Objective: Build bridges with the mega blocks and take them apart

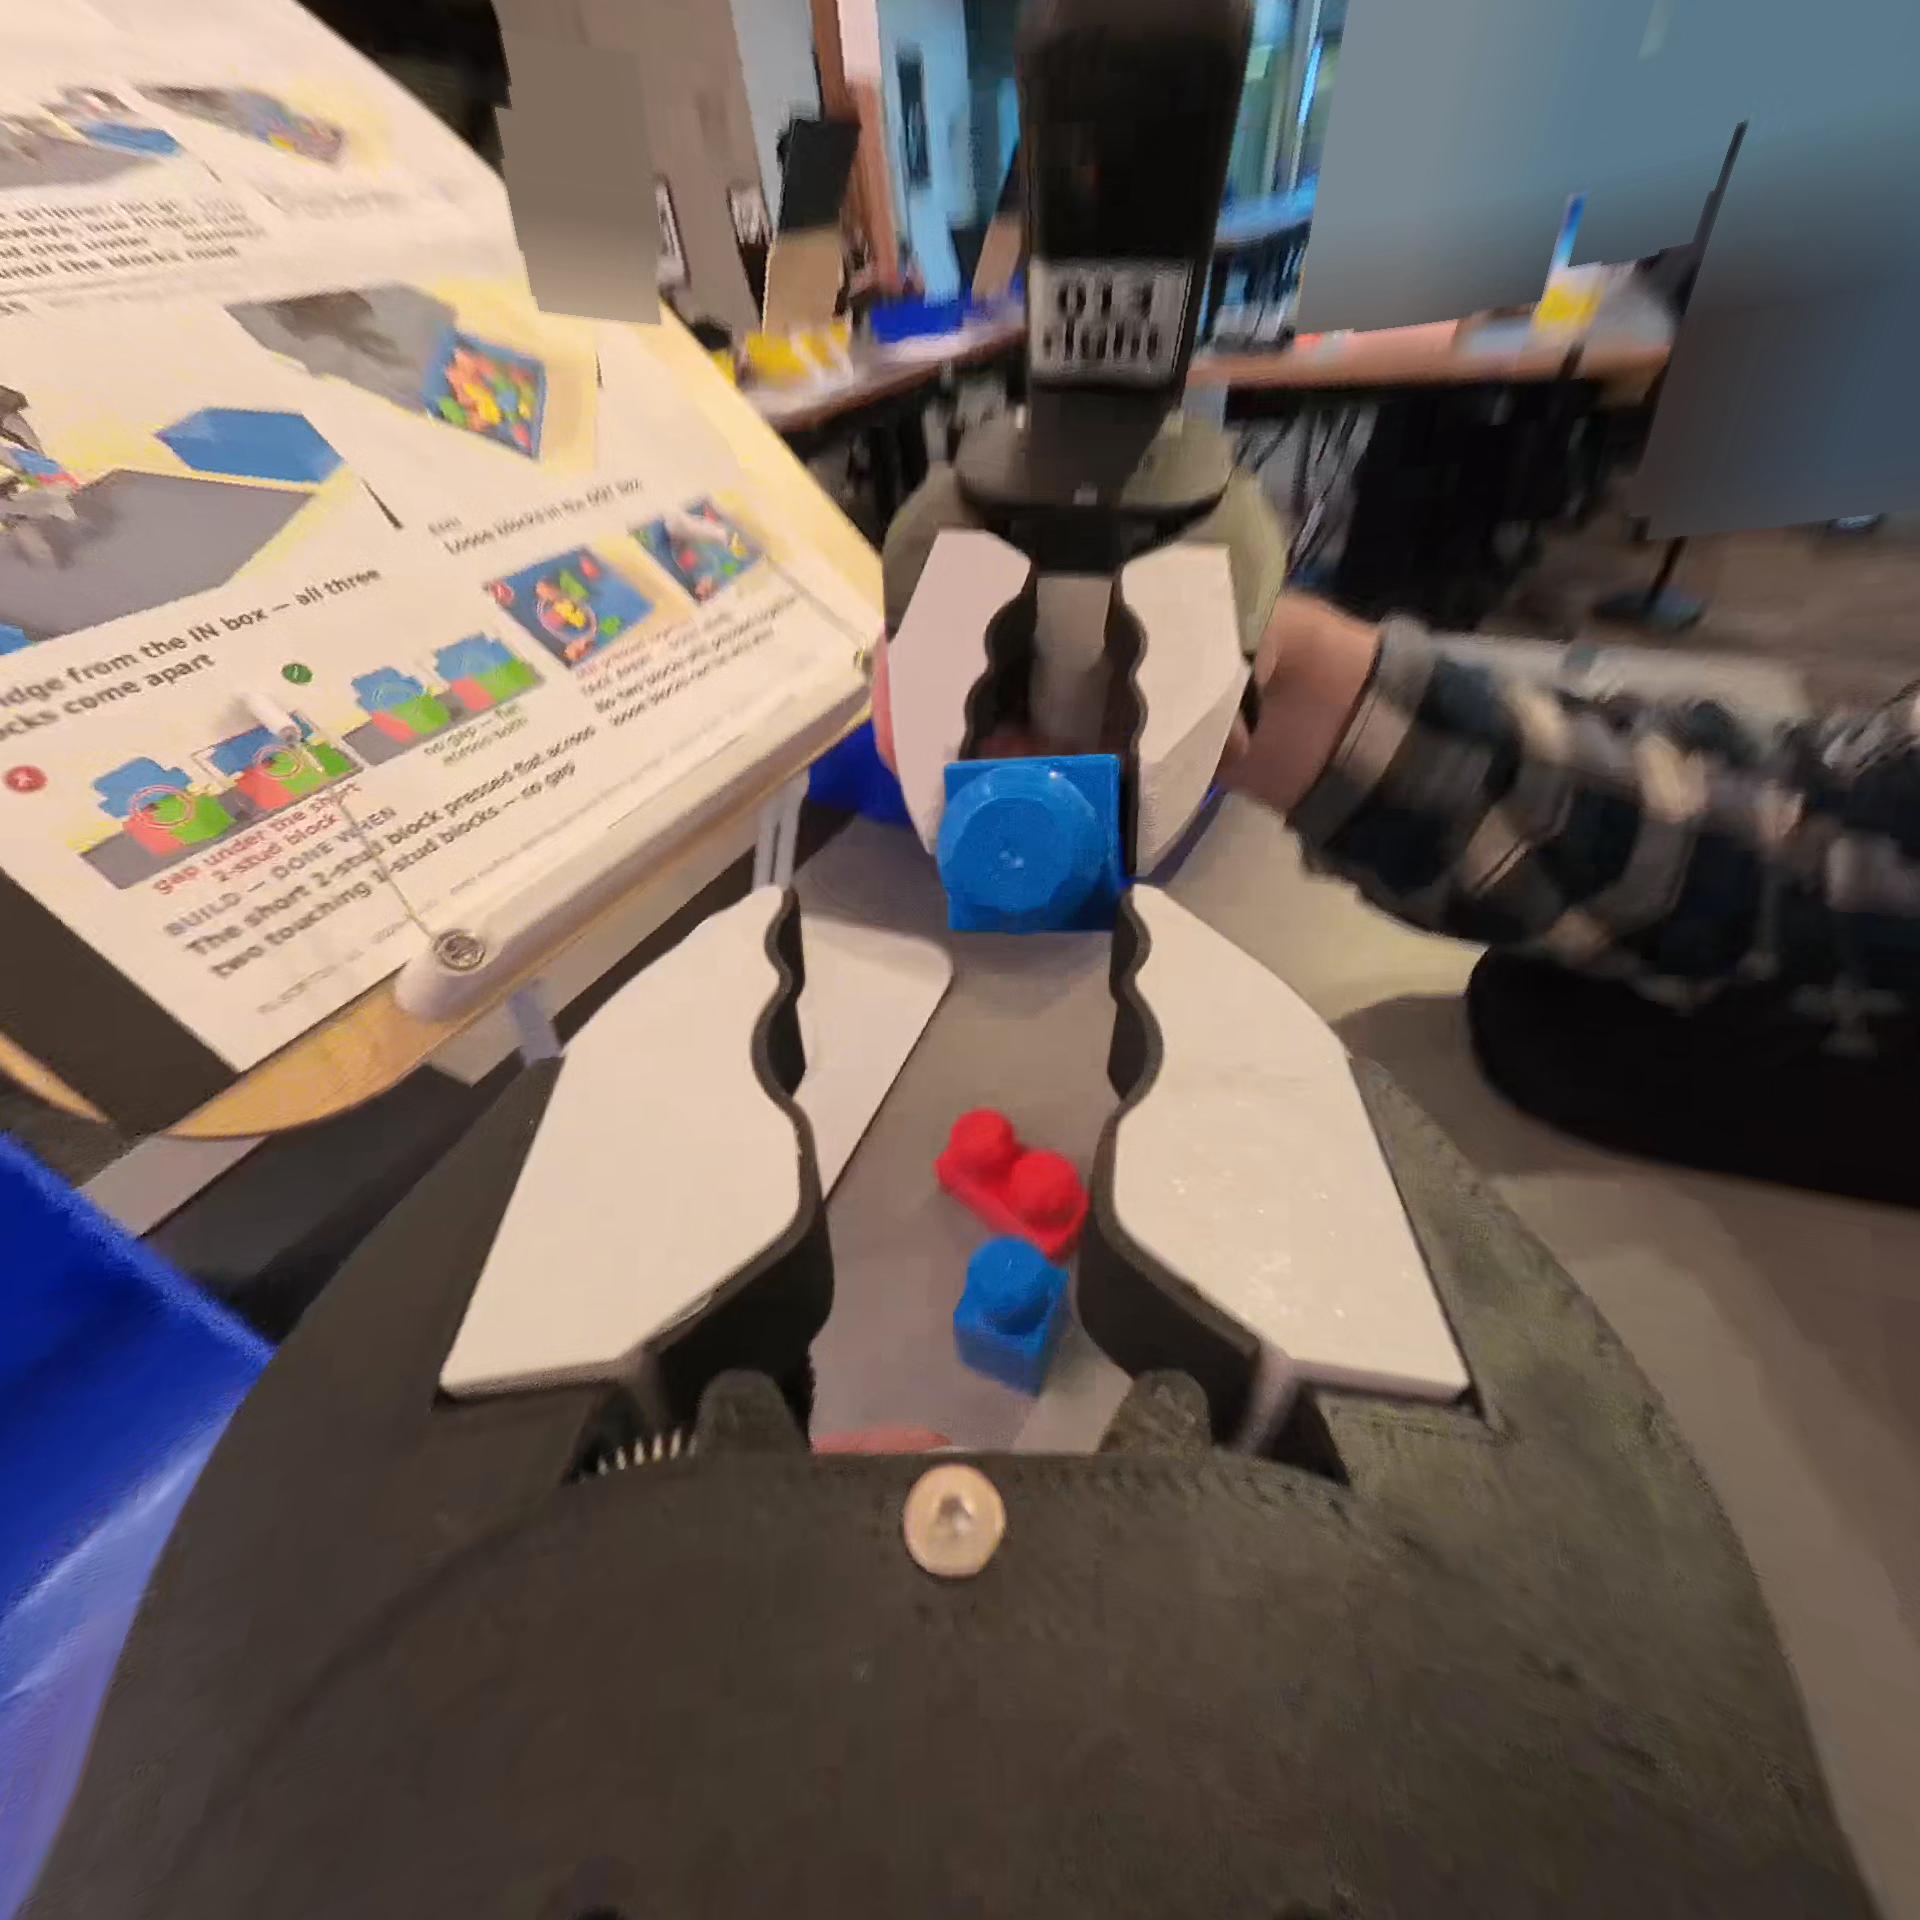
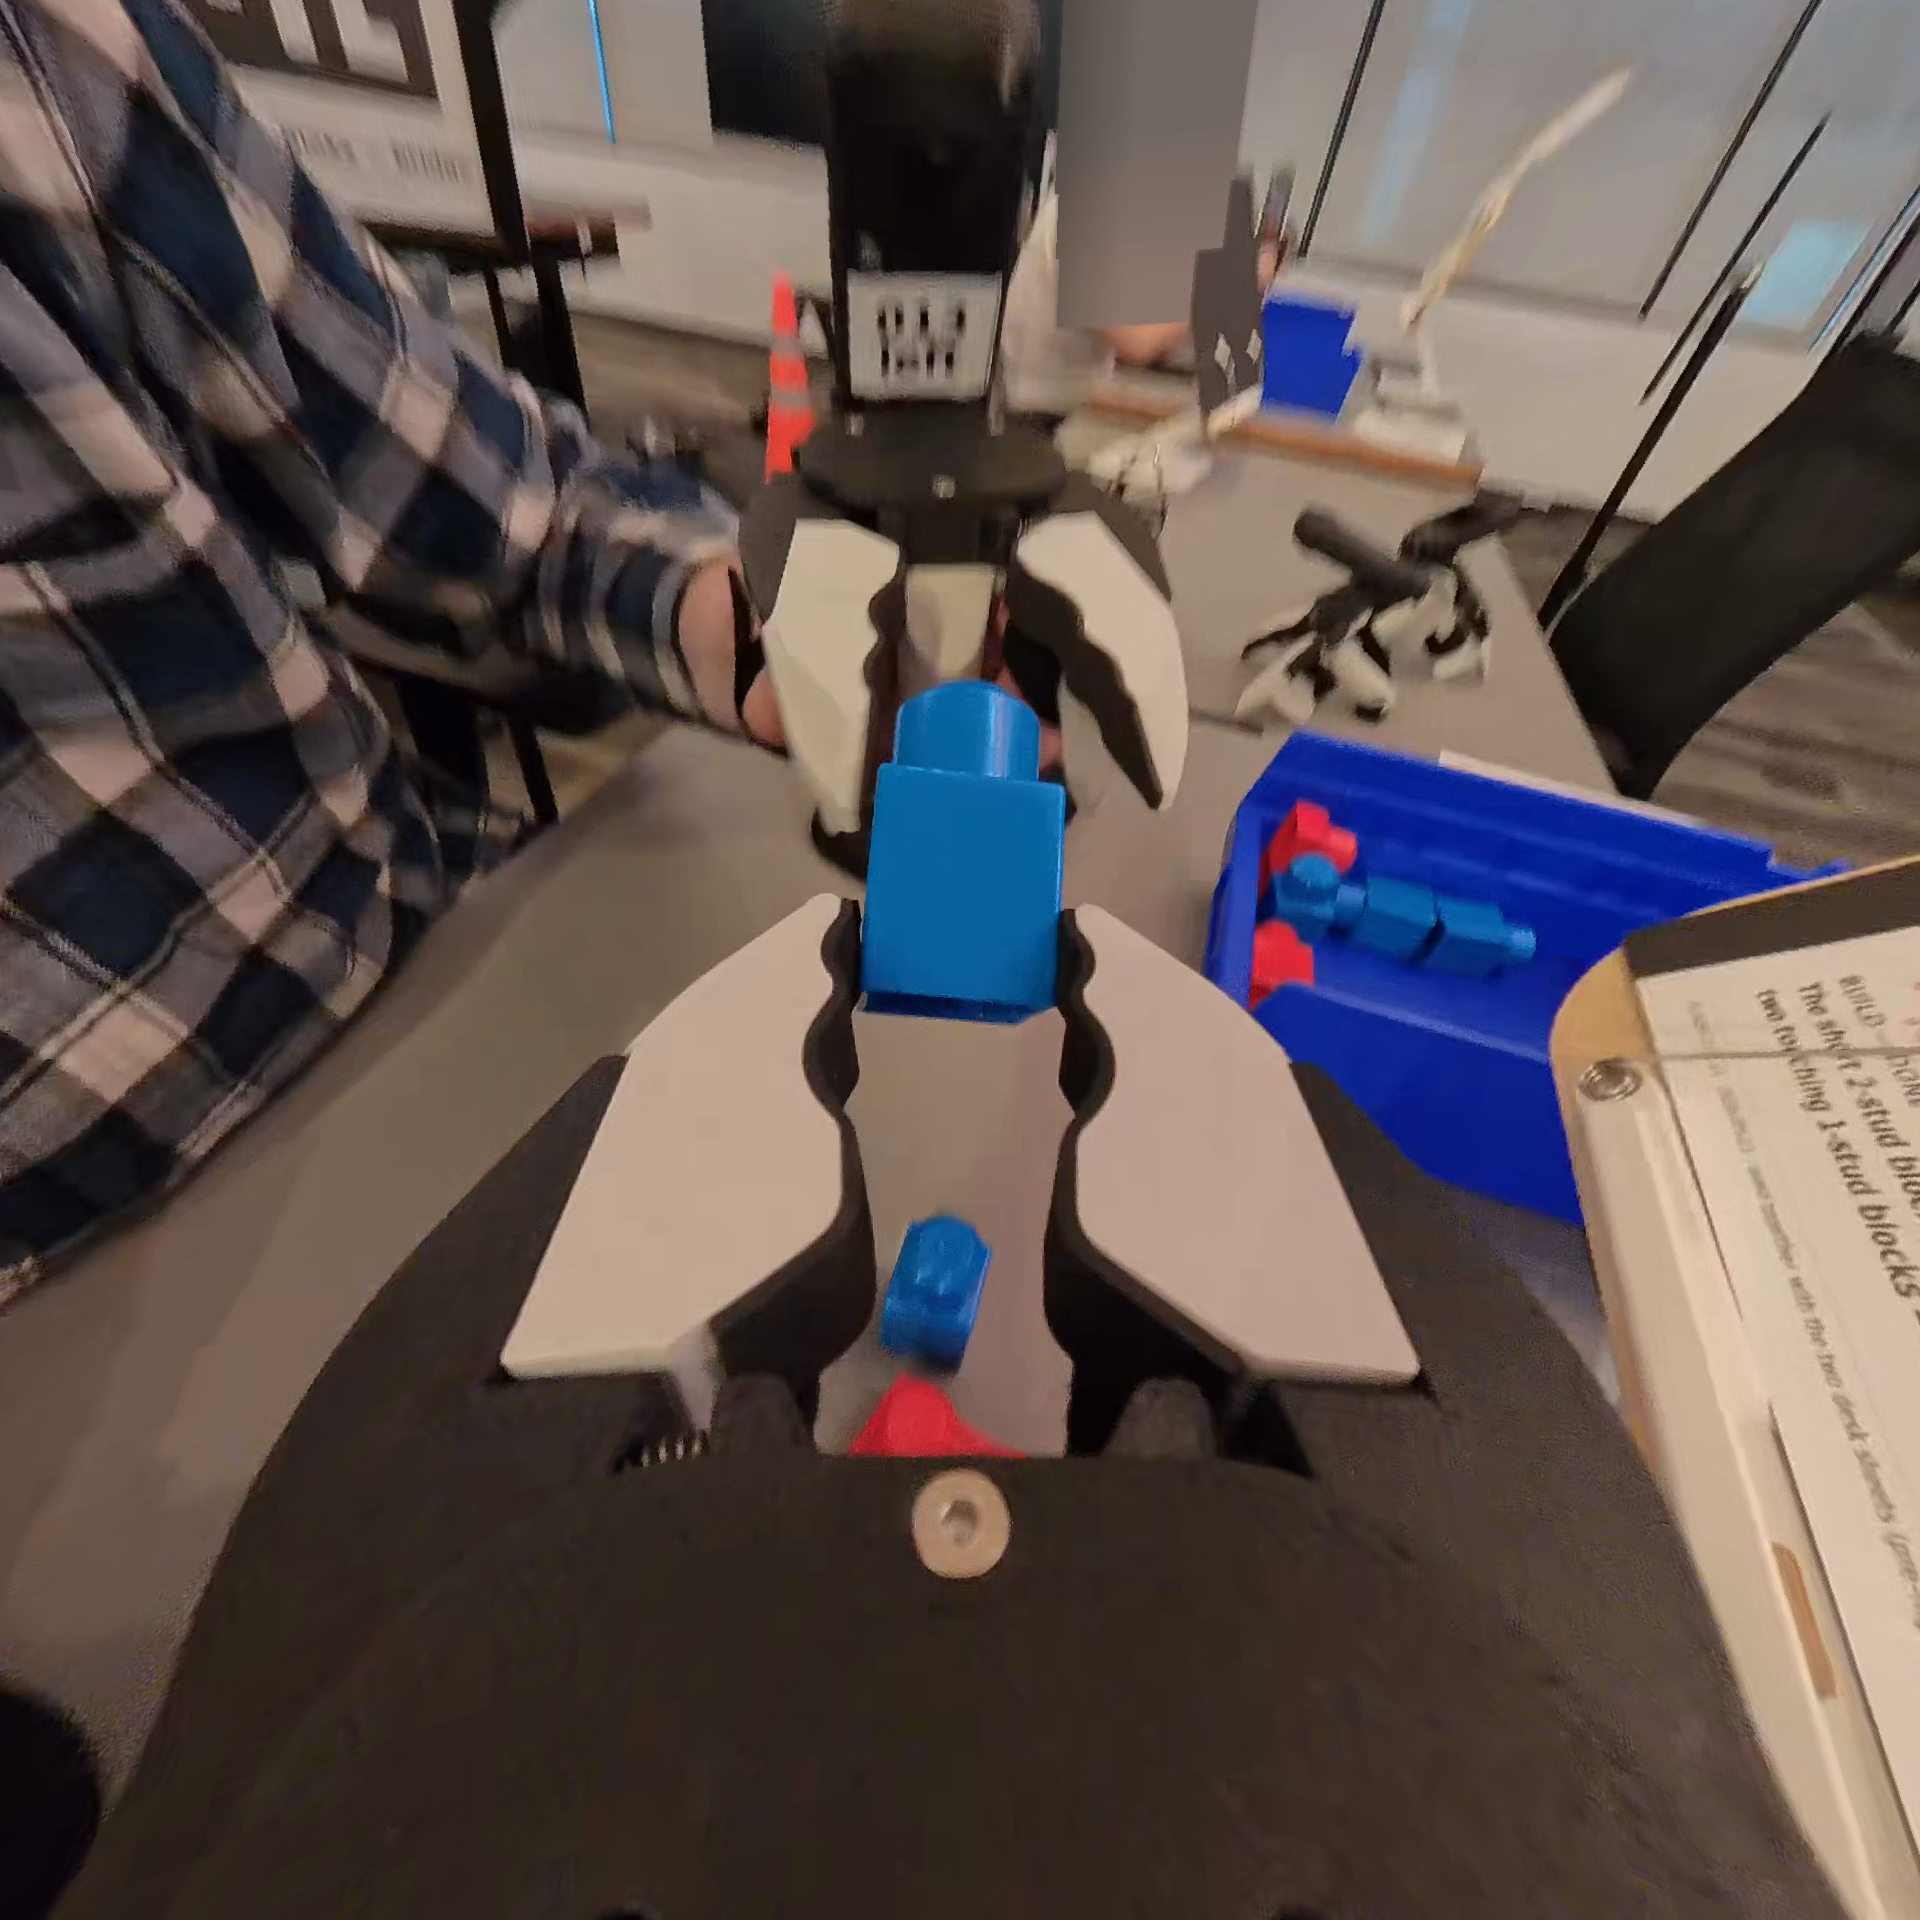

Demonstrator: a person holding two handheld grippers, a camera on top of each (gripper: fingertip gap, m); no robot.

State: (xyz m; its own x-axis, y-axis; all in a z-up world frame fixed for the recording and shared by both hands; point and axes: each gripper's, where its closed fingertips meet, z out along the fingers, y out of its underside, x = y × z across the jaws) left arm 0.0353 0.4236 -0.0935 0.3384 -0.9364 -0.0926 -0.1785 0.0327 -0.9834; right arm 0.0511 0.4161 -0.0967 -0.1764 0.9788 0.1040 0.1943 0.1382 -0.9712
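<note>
My right gripper (image 2: 961, 935) is shut on a blue one-stud block (image 2: 964, 894), pads pressed on its two sides, and holds it above the grey table (image 2: 416, 1091). In the left wrist view the same block (image 1: 1029, 842) faces me stud first in the right gripper's jaws (image 1: 1044, 821). My left gripper (image 1: 956, 904) is open just in front of it, with a clear gap on the left side of the block. The right wrist view shows the left gripper (image 2: 987, 769) spread wide around the stud. A red two-stud block (image 1: 1013, 1179) and a second blue one-stud block (image 1: 1008, 1314) lie on the table below.
A blue bin (image 2: 1455, 1039) with several red and blue blocks stands at the right. An instruction sheet on a tilted board (image 1: 312, 623) stands beside it, also in the right wrist view (image 2: 1766, 1299). Plaid sleeves (image 1: 1558, 790) hold the grippers. Another blue bin (image 1: 83, 1403) is at the left edge. Left and right tips are no more than a few centimetres apart.
</note>
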